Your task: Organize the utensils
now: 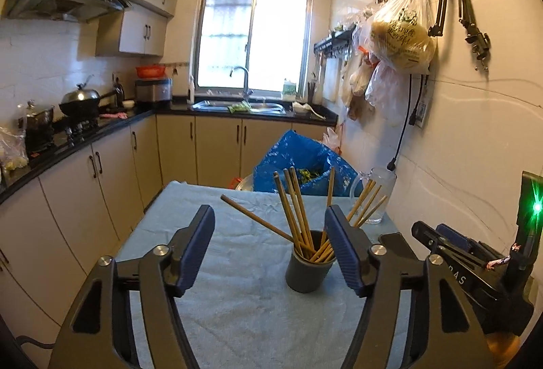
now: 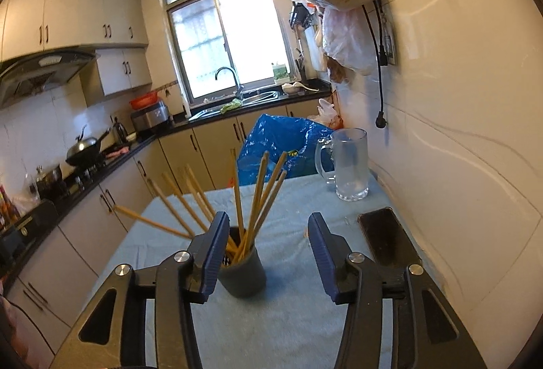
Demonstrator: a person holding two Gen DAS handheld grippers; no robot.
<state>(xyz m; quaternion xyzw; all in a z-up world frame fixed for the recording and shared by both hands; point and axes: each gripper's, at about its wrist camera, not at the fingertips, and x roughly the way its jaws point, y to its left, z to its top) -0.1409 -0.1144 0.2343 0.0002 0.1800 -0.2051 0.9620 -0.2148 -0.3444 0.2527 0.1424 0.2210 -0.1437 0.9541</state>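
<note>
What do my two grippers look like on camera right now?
Both match: the left gripper and right gripper have black angular linkage arms with cut-out windows, silver round pivot bolts, and blue ribbed pads on the fingers. Seen from the left wrist, the right gripper body carries white lettering, partly readable, a green light behind it, and a twisted cord at its rear.

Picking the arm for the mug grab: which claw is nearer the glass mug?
Right, as a judgement. The right claw is open, short of the glass mug, which stands ahead to its right. The left claw, also open, sits farther left behind the chopstick cup.
</note>
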